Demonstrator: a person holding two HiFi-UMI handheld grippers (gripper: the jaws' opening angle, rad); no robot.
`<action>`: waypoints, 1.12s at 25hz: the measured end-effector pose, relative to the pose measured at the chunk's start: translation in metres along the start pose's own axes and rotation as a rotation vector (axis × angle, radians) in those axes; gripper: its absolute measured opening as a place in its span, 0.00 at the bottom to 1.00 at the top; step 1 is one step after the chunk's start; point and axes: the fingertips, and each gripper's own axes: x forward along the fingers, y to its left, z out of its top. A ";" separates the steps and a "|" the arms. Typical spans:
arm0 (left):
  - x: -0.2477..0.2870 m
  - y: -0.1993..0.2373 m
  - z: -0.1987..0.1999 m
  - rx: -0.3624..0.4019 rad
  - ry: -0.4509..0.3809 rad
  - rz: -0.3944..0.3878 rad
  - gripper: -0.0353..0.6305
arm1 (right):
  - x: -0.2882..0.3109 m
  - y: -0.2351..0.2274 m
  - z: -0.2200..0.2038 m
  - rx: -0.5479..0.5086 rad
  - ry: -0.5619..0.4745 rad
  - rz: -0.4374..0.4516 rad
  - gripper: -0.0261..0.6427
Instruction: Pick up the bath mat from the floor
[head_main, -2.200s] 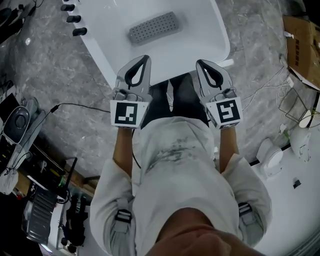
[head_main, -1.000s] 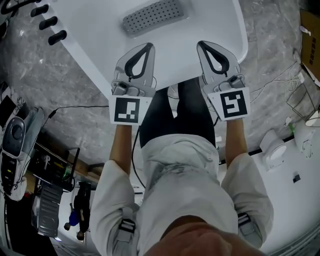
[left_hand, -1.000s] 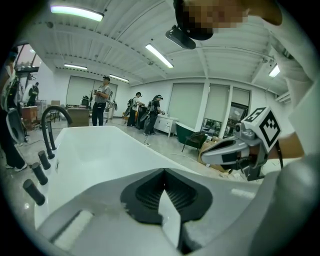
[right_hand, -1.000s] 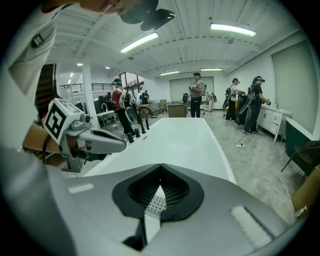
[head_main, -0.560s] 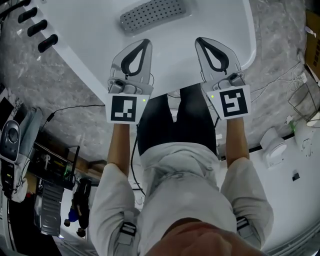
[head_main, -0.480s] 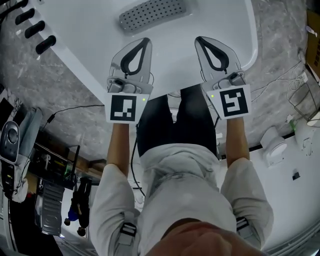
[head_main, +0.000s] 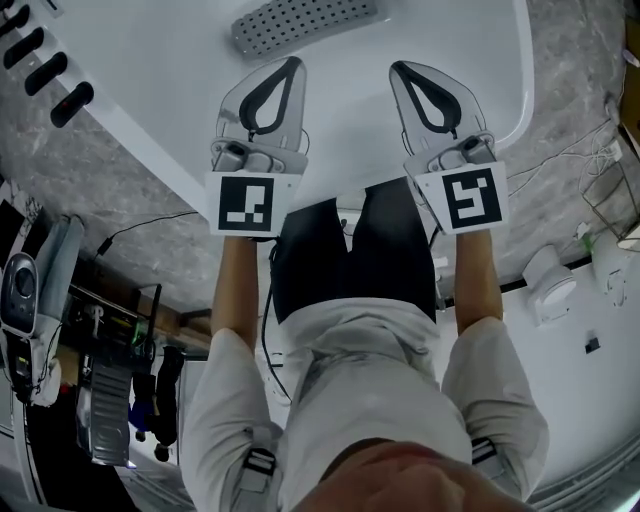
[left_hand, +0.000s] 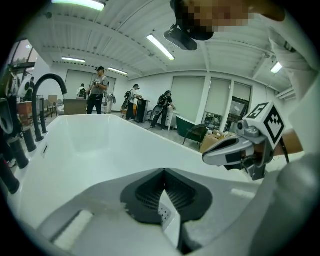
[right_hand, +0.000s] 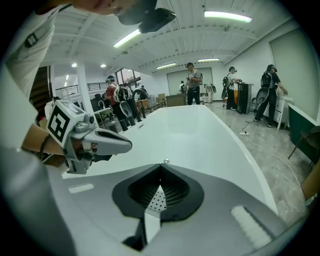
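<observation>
- The white bathtub (head_main: 180, 90) runs off the head view's top edge, so its far end is cut off.
- The grey perforated bath mat (head_main: 300, 22) lies inside the bathtub. Its far edge is cut off by the frame.
- The left tongs (left_hand: 163, 171) are closed tip to tip, hold nothing, and hang over the bathtub.
- The right tongs (right_hand: 160, 166) are likewise pressed together, empty, and clear of the mat.

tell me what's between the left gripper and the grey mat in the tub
Nothing. In the head view, only a bare stretch of the white bathtub separates the left gripper from the bath mat.
</observation>
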 end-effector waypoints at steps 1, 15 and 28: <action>0.003 0.002 -0.003 -0.003 0.005 0.000 0.06 | 0.003 -0.002 -0.002 0.001 0.003 0.000 0.04; 0.051 0.030 -0.062 -0.011 0.088 0.010 0.06 | 0.052 -0.014 -0.047 0.046 0.075 0.043 0.04; 0.098 0.043 -0.113 0.033 0.153 -0.013 0.08 | 0.095 -0.033 -0.083 0.057 0.105 0.095 0.04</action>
